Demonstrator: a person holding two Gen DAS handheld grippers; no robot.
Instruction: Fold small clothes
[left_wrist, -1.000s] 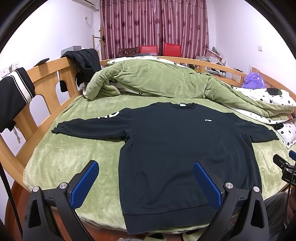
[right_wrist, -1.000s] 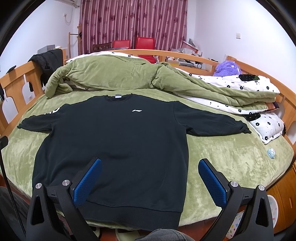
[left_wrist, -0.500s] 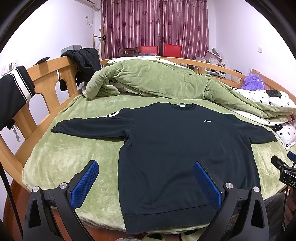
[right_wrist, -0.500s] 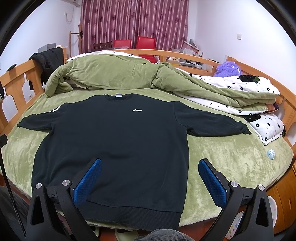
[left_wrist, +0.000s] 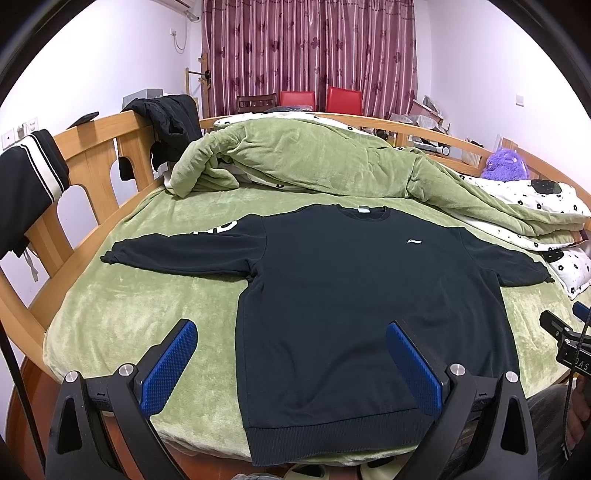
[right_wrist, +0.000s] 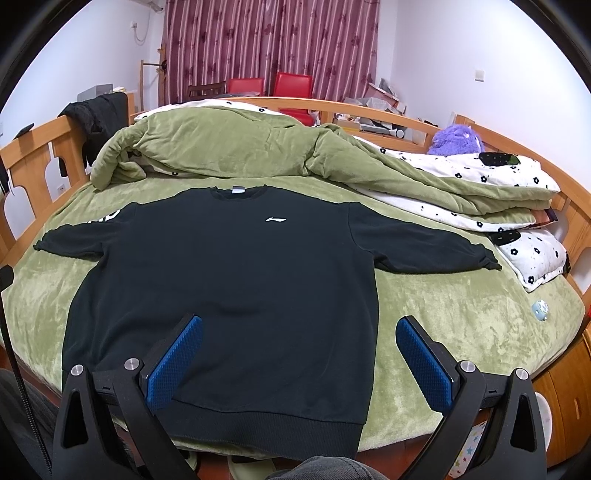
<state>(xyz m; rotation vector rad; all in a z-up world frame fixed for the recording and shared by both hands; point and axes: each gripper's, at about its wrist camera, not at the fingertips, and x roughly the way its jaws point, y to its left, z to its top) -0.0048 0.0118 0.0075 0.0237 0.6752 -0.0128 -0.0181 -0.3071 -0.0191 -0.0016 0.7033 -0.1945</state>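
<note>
Black sweatshirt (left_wrist: 354, 295) lies flat on the green bed cover (left_wrist: 122, 314), front up, both sleeves spread toward the side edges of the bed, ribbed hem at the near edge.

Markings: small white swoosh-like logo (right_wrist: 275, 220) on the chest, no readable brand name with it; pale neck tag (right_wrist: 238, 190) inside the collar, print too small to read; partial white lettering (left_wrist: 216, 229) on the sleeve toward the headboard side, looks like "ND", rest hidden in a fold.

Left tongs (left_wrist: 291, 354) – jaws wide apart, holding nothing, hovering above the near edge over the sweatshirt's lower body. Right tongs (right_wrist: 297, 350) – likewise wide open and empty, one blue pad (right_wrist: 173, 363) over the hem area, the other over bare cover.

Green quilt (right_wrist: 229, 155) bunched along the far side, beside a white flower-print duvet (right_wrist: 491, 173). Purple plush toy (right_wrist: 458, 138) at the far right corner. Wooden bed frame (left_wrist: 92, 155) with a dark jacket (left_wrist: 168, 118) draped over it.
</note>
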